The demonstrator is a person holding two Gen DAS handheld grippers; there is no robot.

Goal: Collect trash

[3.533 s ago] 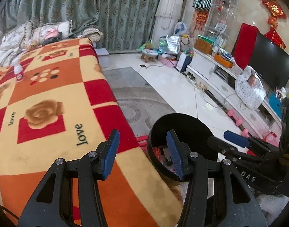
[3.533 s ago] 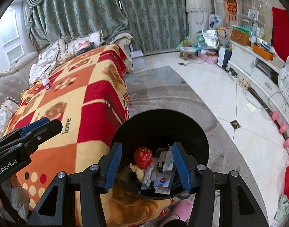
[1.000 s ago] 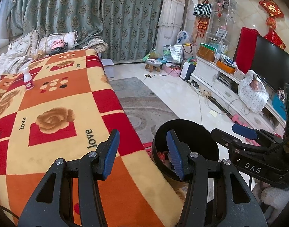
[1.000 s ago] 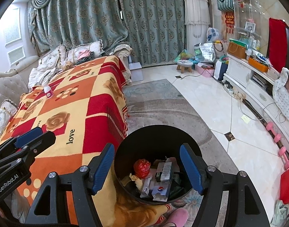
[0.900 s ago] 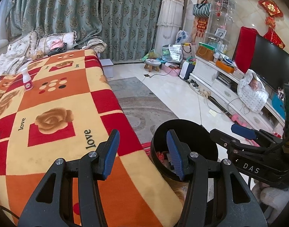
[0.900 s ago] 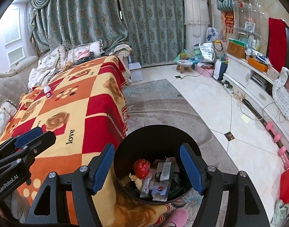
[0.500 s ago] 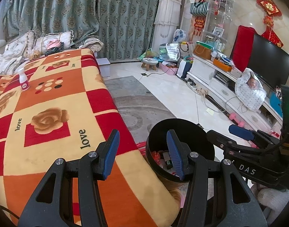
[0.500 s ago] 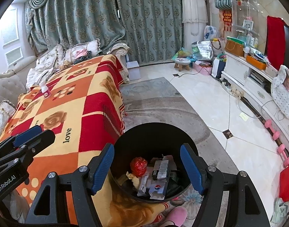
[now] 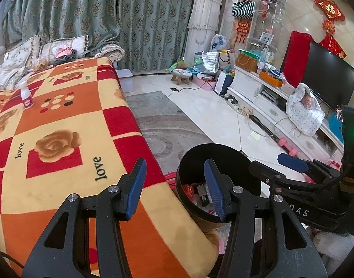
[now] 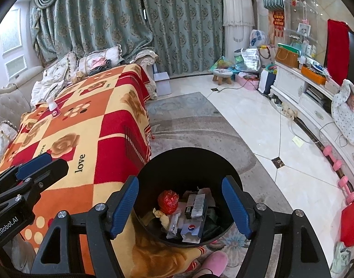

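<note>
Two hand-held black grippers with blue finger pads were in view, both with jaws apart and nothing between the pads. Left gripper (image 9: 174, 187) hovered over the near edge of the red, orange and cream checked fleece blanket (image 9: 61, 139) with rose and "love" prints, jaws parted, empty. Right gripper (image 10: 180, 205) hung above the round black plastic trash bin (image 10: 188, 162), jaws wide; they had just been opening a little further, and held nothing.

Bin stood on the patterned grey rug (image 10: 195, 125), touching the blanket's hanging corner. Inside the bin: crumpled red wrapper (image 10: 168, 198), small dark carton with white label (image 10: 195, 205), white packet with red-blue round logo (image 10: 191, 229), yellowish scrap (image 10: 162, 216), other paper bits too jumbled to tell apart.

Small white bottle with pink label (image 9: 26, 96) stood upright on the blanket's far end, well apart from both grippers. Pink slipper (image 10: 214, 263) showed at the bottom edge of the right wrist view, just beside the bin. Black flat-screen TV (image 9: 327, 74) sat on the white cabinet at right.
</note>
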